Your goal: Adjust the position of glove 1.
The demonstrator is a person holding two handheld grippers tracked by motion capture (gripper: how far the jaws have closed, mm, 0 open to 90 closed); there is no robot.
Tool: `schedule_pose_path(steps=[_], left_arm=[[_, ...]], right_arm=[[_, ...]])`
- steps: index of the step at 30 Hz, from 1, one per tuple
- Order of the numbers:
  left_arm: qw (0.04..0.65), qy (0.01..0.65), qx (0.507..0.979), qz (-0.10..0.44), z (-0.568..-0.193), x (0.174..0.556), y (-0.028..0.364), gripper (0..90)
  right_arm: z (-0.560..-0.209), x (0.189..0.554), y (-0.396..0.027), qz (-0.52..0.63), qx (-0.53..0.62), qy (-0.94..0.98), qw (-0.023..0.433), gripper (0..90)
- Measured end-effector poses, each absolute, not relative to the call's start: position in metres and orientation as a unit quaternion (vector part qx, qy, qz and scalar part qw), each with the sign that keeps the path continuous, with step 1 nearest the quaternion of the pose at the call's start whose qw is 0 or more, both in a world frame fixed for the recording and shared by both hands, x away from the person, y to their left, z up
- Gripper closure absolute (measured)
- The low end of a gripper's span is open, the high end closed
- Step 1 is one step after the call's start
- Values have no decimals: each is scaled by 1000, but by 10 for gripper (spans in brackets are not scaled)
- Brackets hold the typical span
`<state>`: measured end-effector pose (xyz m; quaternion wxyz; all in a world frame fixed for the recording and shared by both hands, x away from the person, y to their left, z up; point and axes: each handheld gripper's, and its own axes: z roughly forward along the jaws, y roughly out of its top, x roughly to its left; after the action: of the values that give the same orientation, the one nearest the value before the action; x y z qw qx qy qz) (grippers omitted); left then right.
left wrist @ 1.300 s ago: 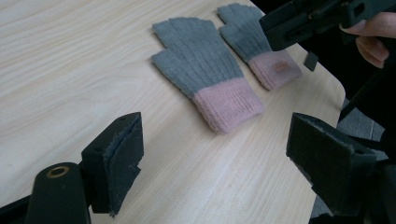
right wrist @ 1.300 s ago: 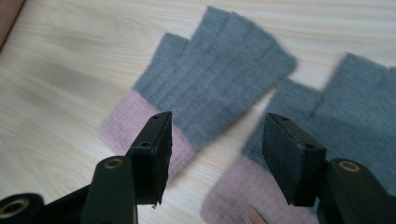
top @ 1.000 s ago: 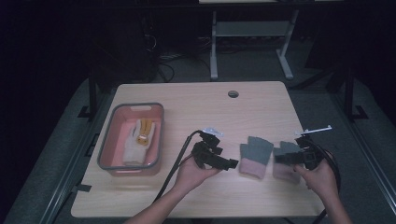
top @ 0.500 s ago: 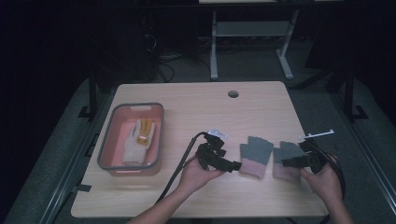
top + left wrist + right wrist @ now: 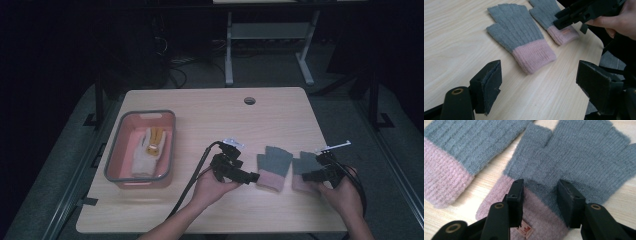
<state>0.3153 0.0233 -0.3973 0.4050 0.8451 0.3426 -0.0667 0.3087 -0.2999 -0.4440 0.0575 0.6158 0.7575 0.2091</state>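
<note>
Two grey fingerless gloves with pink cuffs lie side by side on the wooden table [image 5: 210,115]. My right gripper [image 5: 306,176] [image 5: 540,192] points down on the right glove [image 5: 303,164] [image 5: 579,157], where grey meets pink. Its jaws have just been closing, with the knit between them and a gap left at each pad, so it is open. The left glove [image 5: 274,164] [image 5: 520,37] [image 5: 461,147] lies flat just ahead of my left gripper [image 5: 254,176] [image 5: 539,80], which is wide open with bare table between its jaws. The right gripper [image 5: 564,21] over the right glove [image 5: 544,11] shows in the left gripper view too.
A pink tub with a grey rim [image 5: 114,162] sits at the table's left and holds a white and yellow glove [image 5: 147,149]. A cable hole [image 5: 249,100] is near the far edge. The right glove lies close to the table's right edge. A black cable [image 5: 192,185] trails from the left gripper.
The right gripper's jaws have narrowed over the right glove's cuff, and the hand has settled slightly onto it. The left hand and both gloves have kept their places.
</note>
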Motion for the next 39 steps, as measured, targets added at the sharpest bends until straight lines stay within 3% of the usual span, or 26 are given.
schedule_pose_path(steps=[14,39], left_arm=[[412,350,839,-66,-395,318,27,215],[421,357,831,-61,-390,321,37,219]], right_arm=[[-442,312,-301,211,617,757,44,797],[-418,303,-302,251,618,743,48,818]])
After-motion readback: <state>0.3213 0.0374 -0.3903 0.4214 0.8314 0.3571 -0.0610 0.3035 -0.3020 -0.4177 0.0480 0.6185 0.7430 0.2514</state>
